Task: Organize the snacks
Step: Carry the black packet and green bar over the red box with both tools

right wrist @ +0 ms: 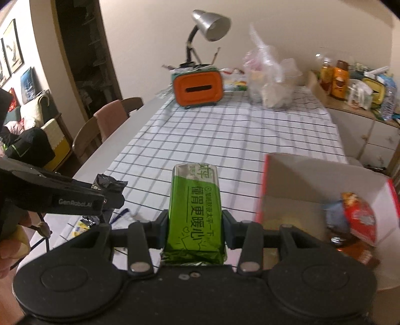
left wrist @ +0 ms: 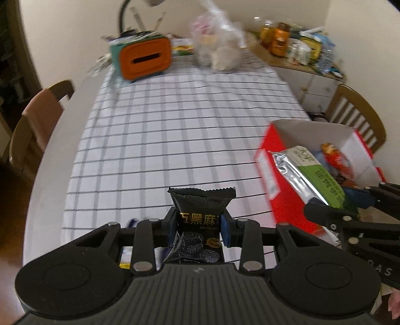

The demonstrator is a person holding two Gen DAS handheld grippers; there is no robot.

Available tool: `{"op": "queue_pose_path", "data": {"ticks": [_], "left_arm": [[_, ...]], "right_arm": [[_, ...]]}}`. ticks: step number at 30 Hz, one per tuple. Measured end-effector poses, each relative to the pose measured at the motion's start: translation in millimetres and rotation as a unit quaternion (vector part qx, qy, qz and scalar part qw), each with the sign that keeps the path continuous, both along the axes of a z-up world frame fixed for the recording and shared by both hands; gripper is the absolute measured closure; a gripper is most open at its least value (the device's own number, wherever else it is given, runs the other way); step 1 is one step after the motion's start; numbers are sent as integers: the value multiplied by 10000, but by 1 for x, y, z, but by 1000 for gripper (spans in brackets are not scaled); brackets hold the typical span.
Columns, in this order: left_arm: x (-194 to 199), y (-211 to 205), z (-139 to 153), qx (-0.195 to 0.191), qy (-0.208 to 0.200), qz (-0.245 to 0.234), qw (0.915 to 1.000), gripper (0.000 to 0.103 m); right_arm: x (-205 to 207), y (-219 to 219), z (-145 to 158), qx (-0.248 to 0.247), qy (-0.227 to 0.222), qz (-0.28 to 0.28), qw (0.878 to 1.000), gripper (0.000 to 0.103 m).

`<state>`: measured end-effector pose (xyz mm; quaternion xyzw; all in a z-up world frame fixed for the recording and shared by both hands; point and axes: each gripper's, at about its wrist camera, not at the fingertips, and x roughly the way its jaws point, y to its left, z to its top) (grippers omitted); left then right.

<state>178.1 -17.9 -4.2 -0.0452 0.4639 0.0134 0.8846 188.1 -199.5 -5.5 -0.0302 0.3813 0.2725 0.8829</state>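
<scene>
My left gripper [left wrist: 200, 225] is shut on a small black snack packet [left wrist: 200, 212] with gold lettering, held above the checked tablecloth. My right gripper [right wrist: 195, 225] is shut on a green and silver cracker pack [right wrist: 195, 207]. In the left wrist view that green pack [left wrist: 312, 175] hangs over the open red box [left wrist: 272, 150], with the right gripper [left wrist: 337, 202] at the box's near side. The red box [right wrist: 275, 170] stands at the table's right edge, and a red snack bag [right wrist: 360, 217] lies inside it. The black packet [right wrist: 110, 185] shows at the left in the right wrist view.
An orange tissue box [left wrist: 145, 58] with pens and a desk lamp [right wrist: 210, 23] stands at the far end, beside a clear plastic bag [left wrist: 217, 47]. Wooden chairs [left wrist: 40, 117] flank the table. A cluttered sideboard [right wrist: 350, 82] sits far right. A few small packets [right wrist: 82, 225] lie near the front edge.
</scene>
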Motion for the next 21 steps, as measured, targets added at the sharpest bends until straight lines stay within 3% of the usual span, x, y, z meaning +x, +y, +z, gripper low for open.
{"op": "queue_pose_path", "data": {"ticks": [12, 21], "left_arm": [[34, -112, 6, 53, -32, -485, 9988, 69], [64, -176, -11, 306, 105, -745, 9967, 69]], "right_arm": [[11, -102, -4, -101, -103, -461, 9988, 61], [33, -162, -25, -384, -154, -808, 9959, 61]]}}
